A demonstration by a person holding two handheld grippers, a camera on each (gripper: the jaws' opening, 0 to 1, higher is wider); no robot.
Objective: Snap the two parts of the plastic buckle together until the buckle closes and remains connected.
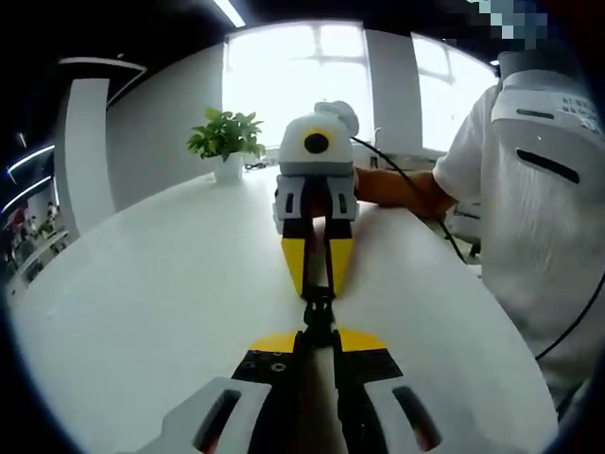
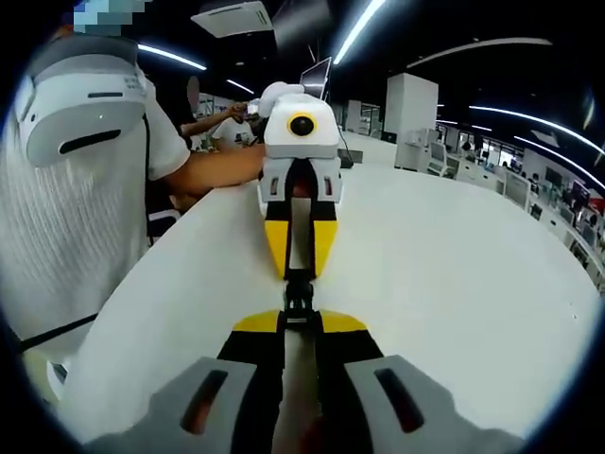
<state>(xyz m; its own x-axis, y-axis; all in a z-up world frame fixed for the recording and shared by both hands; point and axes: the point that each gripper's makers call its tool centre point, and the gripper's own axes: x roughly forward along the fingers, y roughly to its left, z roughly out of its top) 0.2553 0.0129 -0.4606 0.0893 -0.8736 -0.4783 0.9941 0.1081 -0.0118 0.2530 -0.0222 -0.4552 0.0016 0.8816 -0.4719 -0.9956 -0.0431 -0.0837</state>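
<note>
A white table point(image 1: 161, 284) is spread across the left gripper view; a potted plant point(image 1: 226, 144) in a white pot is set at its far edge, before bright windows point(image 1: 293, 71); a person in a white shirt point(image 1: 544, 189) is seen at the right; in the right gripper view, ceiling strip lights point(image 2: 364, 26) and a vent point(image 2: 232, 16) are shown, with desks point(image 2: 529, 184) well beyond.

The left hand-held gripper point(image 1: 319, 333) and the right hand-held gripper point(image 1: 318, 274) face each other tip to tip above the worktop point(image 1: 170, 284), with the buckle point(image 1: 319, 312) between them — held at both ends. Behind the right hand-held gripper, at the worktop's far edge, stands a potted plant point(image 1: 227, 144). The person point(image 1: 544, 189) stands beside the worktop, right of the left hand-held gripper.
</note>
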